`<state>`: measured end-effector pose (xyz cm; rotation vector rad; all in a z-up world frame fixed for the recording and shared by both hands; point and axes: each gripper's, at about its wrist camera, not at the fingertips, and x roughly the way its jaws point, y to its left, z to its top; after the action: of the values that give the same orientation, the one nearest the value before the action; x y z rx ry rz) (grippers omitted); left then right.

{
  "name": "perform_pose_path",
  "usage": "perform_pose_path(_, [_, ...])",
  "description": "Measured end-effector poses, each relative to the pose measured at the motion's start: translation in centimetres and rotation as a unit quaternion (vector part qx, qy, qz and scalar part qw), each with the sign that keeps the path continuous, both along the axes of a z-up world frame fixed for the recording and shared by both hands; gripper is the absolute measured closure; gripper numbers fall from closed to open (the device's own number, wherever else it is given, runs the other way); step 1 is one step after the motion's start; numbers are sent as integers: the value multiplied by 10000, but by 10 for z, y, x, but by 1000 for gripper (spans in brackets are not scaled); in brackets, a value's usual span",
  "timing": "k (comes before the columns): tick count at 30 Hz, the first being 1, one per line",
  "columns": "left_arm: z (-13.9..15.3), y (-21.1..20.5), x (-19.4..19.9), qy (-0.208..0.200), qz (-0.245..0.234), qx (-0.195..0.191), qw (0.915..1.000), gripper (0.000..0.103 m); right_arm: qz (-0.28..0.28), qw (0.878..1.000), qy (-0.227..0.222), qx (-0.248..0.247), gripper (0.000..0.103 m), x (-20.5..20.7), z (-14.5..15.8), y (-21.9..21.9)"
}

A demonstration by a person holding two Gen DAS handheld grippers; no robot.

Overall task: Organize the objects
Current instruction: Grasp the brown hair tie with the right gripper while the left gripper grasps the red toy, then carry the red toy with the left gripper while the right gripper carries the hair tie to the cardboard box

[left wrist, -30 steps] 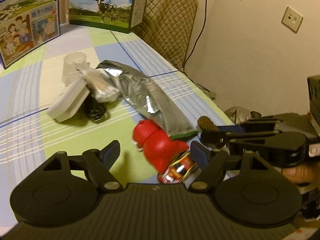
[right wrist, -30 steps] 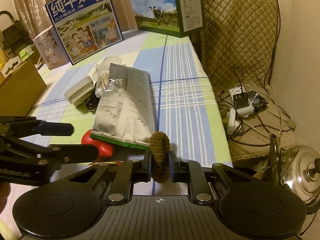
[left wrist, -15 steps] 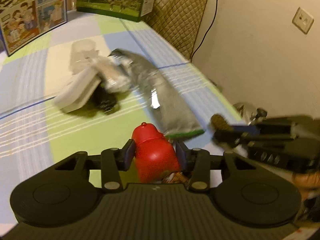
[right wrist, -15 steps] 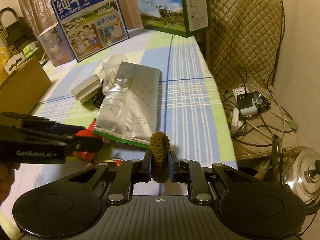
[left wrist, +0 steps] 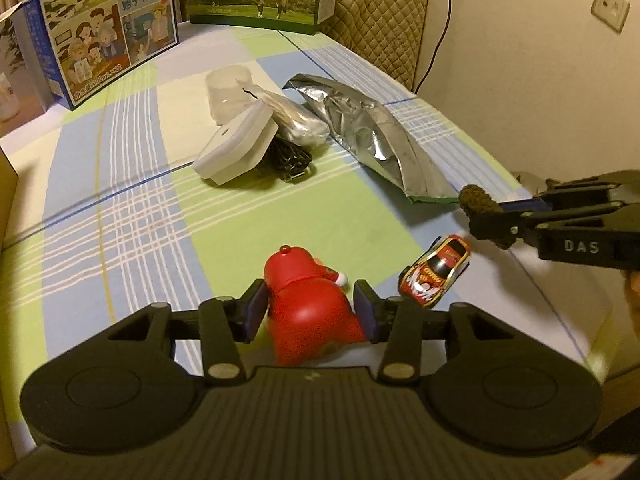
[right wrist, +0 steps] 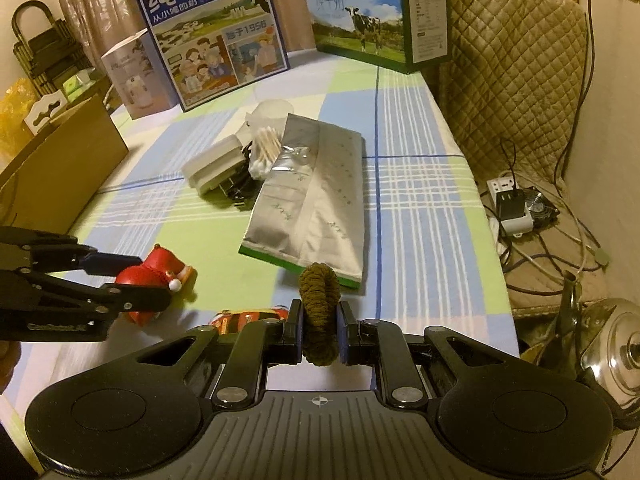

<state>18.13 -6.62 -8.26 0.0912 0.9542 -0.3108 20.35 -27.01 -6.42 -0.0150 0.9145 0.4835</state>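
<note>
My left gripper point(left wrist: 310, 312) is shut on a red toy figure point(left wrist: 308, 312), held just above the checked tablecloth point(left wrist: 120, 216); the toy also shows in the right wrist view point(right wrist: 154, 280). My right gripper point(right wrist: 319, 330) is shut on a brown hair tie point(right wrist: 319, 320), to the right of the toy; it appears in the left wrist view point(left wrist: 480, 210). A small red and gold toy car point(left wrist: 434, 276) lies on the cloth between the two grippers.
A silver foil pouch point(right wrist: 312, 208), a white box point(left wrist: 236, 148) on a black cable, a bag of cotton swabs point(right wrist: 264, 148) and a clear cup point(left wrist: 230, 90) lie mid-table. Milk cartons point(right wrist: 212, 32) stand at the back. A cardboard box point(right wrist: 52, 168) stands left.
My left gripper went from open to shut on the red toy and lifted it back and left, uncovering the toy car. The right gripper kept its hold on the hair tie.
</note>
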Motion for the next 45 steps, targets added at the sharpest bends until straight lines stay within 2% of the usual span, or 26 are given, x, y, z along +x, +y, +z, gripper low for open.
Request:
perform_pose_path(7, [-6, 1, 2, 31, 30, -24, 10000, 56, -75, 10000, 34, -23, 90, -2, 0, -3])
perform_pose_path(14, [-6, 5, 1, 86, 60, -69, 9999, 62, -95, 9999, -27, -28, 90, -5, 7, 0])
perform_pose_path(27, [9, 30, -21, 87, 300, -187, 9993, 63, -91, 9998, -178, -65, 90, -15, 28, 7])
perform_pose_path(34, [3, 41, -34, 179, 309, -59, 9993, 63, -49, 9997, -247, -72, 90, -21, 37, 15])
perform_pose_path(38, [-2, 44, -40, 175, 309, 2, 9994, 60, -37, 9997, -235, -107, 90, -22, 36, 18])
perform_pose_path(40, [-3, 45, -39, 195, 323, 33, 9993, 55, -36, 9997, -233, -112, 90, -22, 36, 19])
perform_pose_path(45, [-7, 44, -33, 302, 281, 4, 9991, 53, -22, 9997, -218, -122, 90, -19, 34, 22])
